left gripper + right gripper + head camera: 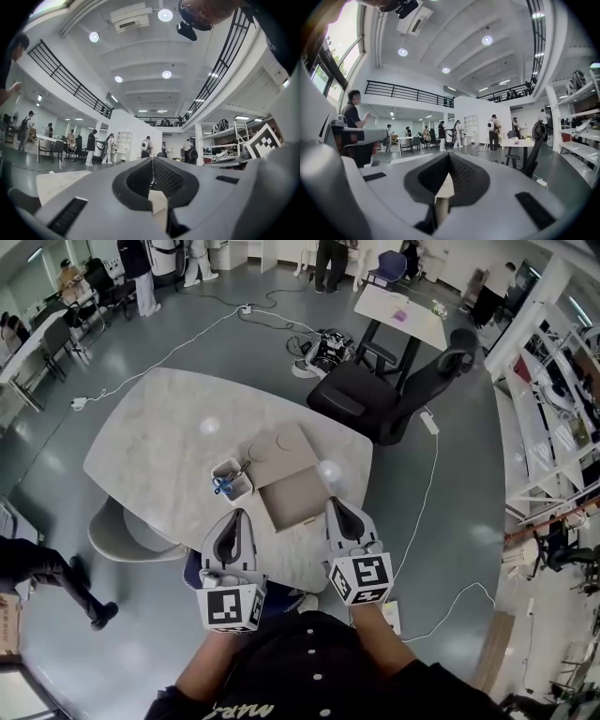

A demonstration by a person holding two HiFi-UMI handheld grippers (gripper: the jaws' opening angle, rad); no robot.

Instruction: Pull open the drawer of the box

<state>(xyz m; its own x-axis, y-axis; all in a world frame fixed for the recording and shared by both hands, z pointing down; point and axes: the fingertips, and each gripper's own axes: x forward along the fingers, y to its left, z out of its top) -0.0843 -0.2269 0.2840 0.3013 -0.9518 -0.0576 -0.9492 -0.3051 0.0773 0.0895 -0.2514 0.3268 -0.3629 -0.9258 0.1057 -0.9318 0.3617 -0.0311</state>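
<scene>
Head view shows the box (281,457) mid-frame on the bench (159,442), just above and between the left fingers (246,538) and right fingers (352,521), both clenched on nothing.

Left half of tabletop (159,446): bare, free for a gripper to pass.
Centre: cardboard box (279,452), its drawer (296,499) pulled out toward the near edge.
Left of drawer: white tub (234,474) holding blue-handled scissors (223,486), just beside the box.
Far right corner: black office chair (394,390) close against the table.
</scene>
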